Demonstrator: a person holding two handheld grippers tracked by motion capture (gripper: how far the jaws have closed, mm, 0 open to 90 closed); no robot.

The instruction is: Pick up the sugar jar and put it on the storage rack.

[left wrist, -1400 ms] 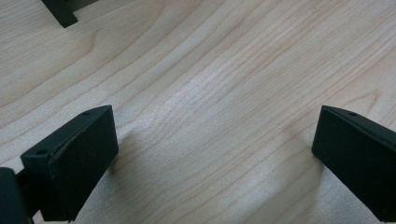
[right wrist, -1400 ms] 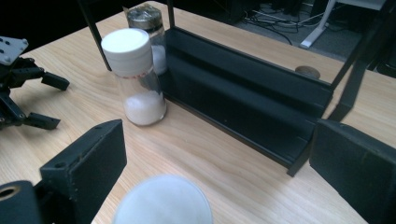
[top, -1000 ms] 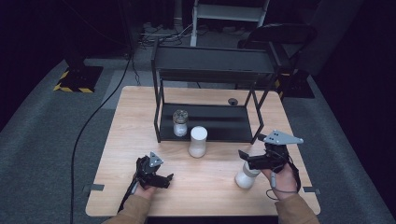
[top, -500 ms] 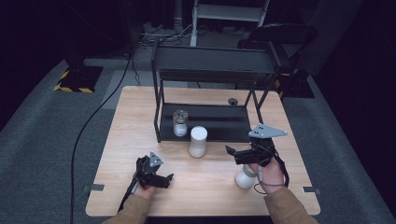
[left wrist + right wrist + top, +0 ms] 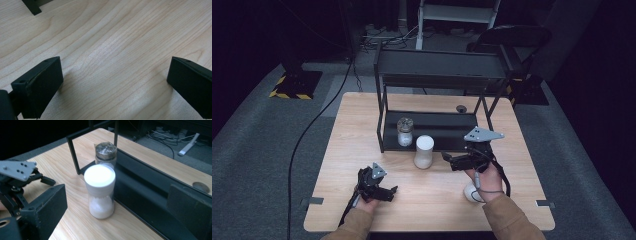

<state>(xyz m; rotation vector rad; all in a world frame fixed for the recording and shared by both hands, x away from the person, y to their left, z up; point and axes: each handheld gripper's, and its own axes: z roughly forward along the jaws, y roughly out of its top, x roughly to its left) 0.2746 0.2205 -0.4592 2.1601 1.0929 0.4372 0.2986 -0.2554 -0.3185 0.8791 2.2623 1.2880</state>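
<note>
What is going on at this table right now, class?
A person holds a gripper in each hand over a wooden table. The right gripper, jaws open, points at a white-capped shaker standing in front of a black rack. The left gripper rests open near the table's front edge, holding nothing.

Your right hand [image 5: 484, 176] covers most of a small white object [image 5: 471, 192] on the table beside the black rack [image 5: 439, 75], so its shape cannot be told. Behind the white-capped jar [image 5: 100, 191], the dark-lidded jar [image 5: 106, 153] is half hidden, its contents unclear. The left gripper's [image 5: 112, 82] black jaws run off the bottom edge.
</note>
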